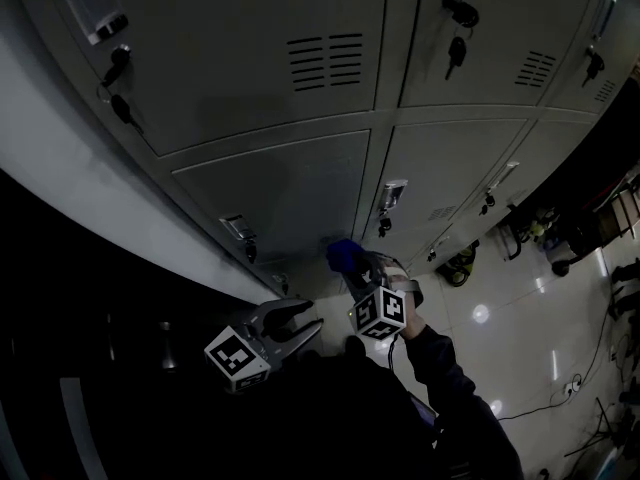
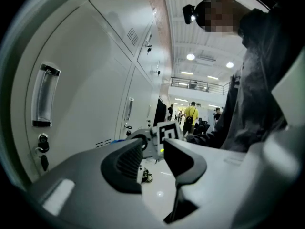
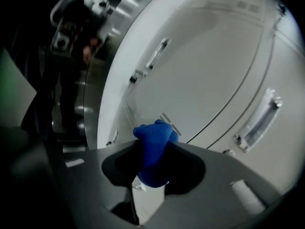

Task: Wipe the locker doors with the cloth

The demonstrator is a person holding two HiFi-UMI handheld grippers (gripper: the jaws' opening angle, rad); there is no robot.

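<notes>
Grey metal locker doors fill the head view in rows. A blue cloth is bunched between the jaws of my right gripper, which is shut on it. It is held close to a low door near the bottom row; I cannot tell whether it touches. In the right gripper view the cloth sticks out past the right gripper toward a pale door with vent slits. My left gripper hangs lower left, open and empty. Its left gripper view shows a gap between the jaws and locker doors alongside.
Keys hang from several locks, and label holders and handles stick out of the doors. A shiny floor with cables lies to the right. A dark sleeve runs behind the right gripper. People stand far down the hall.
</notes>
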